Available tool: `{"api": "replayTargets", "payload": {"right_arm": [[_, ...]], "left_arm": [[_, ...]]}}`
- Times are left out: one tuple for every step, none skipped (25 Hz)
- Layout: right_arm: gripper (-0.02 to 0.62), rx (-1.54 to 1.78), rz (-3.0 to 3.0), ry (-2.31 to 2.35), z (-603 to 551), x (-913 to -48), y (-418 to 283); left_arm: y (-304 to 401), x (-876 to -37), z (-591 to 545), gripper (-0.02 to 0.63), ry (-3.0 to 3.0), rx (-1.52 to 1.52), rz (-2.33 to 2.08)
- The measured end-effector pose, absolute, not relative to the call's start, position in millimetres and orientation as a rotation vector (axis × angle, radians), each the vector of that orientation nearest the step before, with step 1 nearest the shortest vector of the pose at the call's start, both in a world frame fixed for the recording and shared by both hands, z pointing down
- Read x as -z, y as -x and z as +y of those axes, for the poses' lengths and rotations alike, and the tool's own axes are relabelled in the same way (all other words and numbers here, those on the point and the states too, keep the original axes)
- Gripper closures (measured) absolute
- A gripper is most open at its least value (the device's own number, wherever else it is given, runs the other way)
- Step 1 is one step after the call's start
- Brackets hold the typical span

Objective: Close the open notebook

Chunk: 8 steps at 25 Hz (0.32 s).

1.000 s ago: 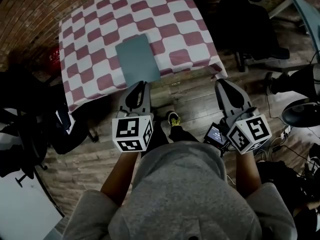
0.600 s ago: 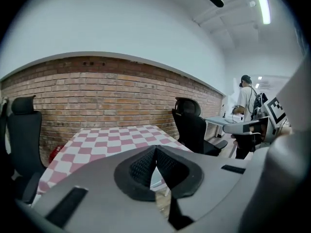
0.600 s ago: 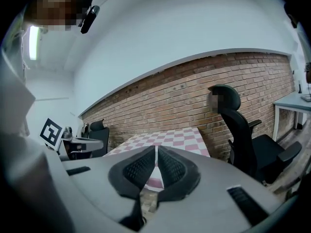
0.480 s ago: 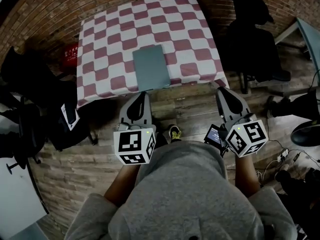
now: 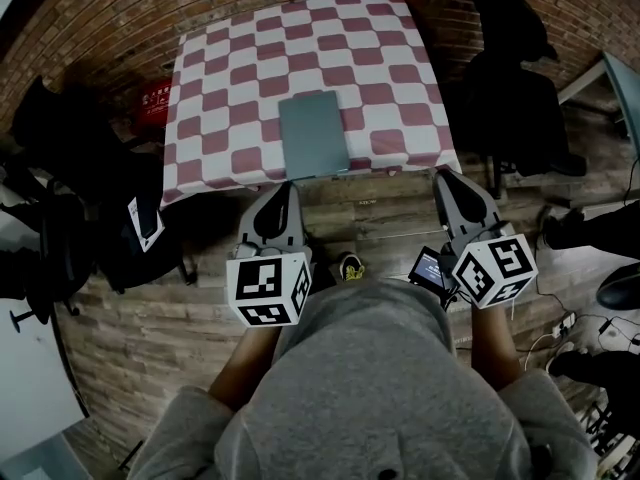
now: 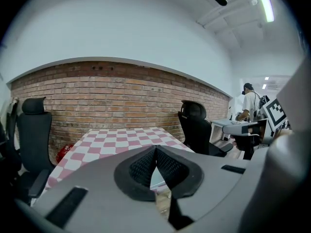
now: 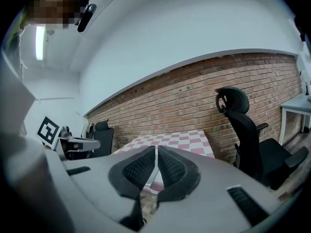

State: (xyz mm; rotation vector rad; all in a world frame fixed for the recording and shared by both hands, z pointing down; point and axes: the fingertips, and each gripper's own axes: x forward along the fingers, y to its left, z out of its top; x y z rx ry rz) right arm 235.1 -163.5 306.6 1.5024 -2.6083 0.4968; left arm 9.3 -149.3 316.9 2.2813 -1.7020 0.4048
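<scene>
Head view first: where's the notebook (image 5: 314,135)?

On the checked bench (image 5: 230,88), by the middle of its near edge. It shows as one flat grey slab with no raised cover and no pages showing.

And the grippers?

The left gripper (image 5: 283,186) and right gripper (image 5: 447,175) are both off the bench's near edge, over the wood floor and apart from the notebook. The left fingers (image 6: 143,166) meet at the tips, and so do the right fingers (image 7: 172,166). Nothing is between either pair.

So which step is this?

I'd judge the closing done. If the cover needs squaring, the next move is a reach to that near edge and a light press.
</scene>
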Motion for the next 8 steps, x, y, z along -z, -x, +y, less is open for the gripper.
{"api": "replayTargets", "payload": {"right_arm": [[0.559, -0.495, -2.611, -1.498, -163.5, -306.8, -234.8], [0.560, -0.495, -2.613, -1.495, -163.5, -307.0, -234.8], [0.558, -0.495, -2.614, -1.492, -163.5, -307.2, -235.1], [0.560, -0.496, -2.615, -1.489, -163.6, -307.2, -235.4], [0.560, -0.496, -2.616, -1.488, -163.9, -307.0, -235.7], [0.560, -0.496, -2.616, -1.486, -164.2, -306.7, -236.0], [0.559, -0.496, -2.617, -1.485, -164.6, -306.2, -236.2], [0.559, -0.496, -2.618, -1.483, -164.9, -305.8, -236.4]], "left_arm": [[-10.2, -316.6, -149.2, 0.595, -2.282, -0.406, -1.703], [-11.5, -316.3, -149.2, 0.595, -2.284, -0.407, -1.702], [-12.8, -315.9, -149.2, 0.595, -2.285, -0.408, -1.701], [-14.1, -315.6, -149.2, 0.595, -2.286, -0.409, -1.699], [-15.2, -315.2, -149.3, 0.595, -2.286, -0.411, -1.698], [-16.2, -314.7, -149.4, 0.595, -2.287, -0.412, -1.698], [-17.1, -314.3, -149.5, 0.595, -2.287, -0.414, -1.697], [-17.9, -313.8, -149.6, 0.595, -2.288, -0.415, -1.697]]}}
